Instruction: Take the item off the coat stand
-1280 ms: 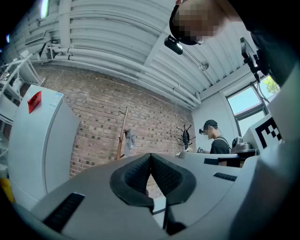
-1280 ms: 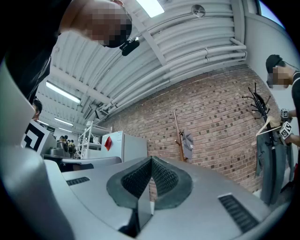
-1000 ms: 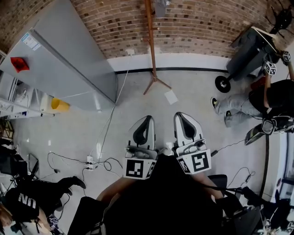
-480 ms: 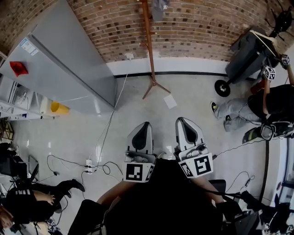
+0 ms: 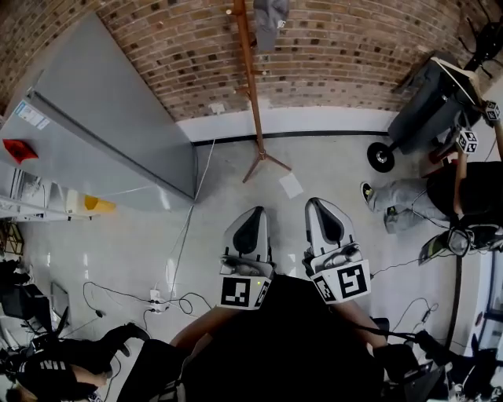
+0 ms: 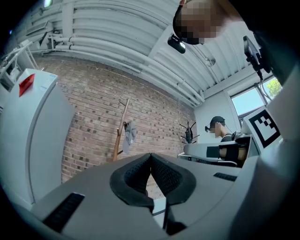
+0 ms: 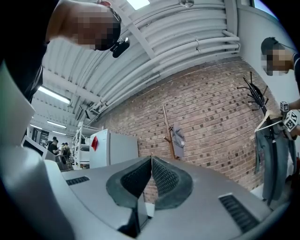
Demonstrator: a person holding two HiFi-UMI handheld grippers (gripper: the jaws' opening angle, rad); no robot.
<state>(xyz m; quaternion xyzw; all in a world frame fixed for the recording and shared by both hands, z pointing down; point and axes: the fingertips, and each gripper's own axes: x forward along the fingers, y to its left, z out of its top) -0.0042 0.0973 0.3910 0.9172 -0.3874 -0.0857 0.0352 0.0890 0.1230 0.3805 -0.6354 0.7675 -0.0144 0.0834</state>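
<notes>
A wooden coat stand [image 5: 251, 94] rises against the brick wall, and a grey cloth item [image 5: 269, 17] hangs near its top. The left gripper view shows the stand [image 6: 119, 138] and the item [image 6: 130, 132] straight ahead and far off. The right gripper view shows the same stand [image 7: 168, 129] and item [image 7: 178, 137]. My left gripper [image 5: 253, 210] and right gripper [image 5: 318, 202] are held side by side close to my body, well short of the stand. The jaws of both are shut with nothing between them.
A tall grey cabinet [image 5: 118, 126] stands left of the stand. A seated person [image 5: 440, 180] and a grey wheeled bin [image 5: 428, 94] are at the right. A sheet of paper [image 5: 291, 186] lies by the stand's feet, and cables with a power strip [image 5: 157, 283] lie at the lower left.
The stand and wall have slid lower in the head view, and more of the grey item shows at the top. Both grippers stay shut, side by side.
</notes>
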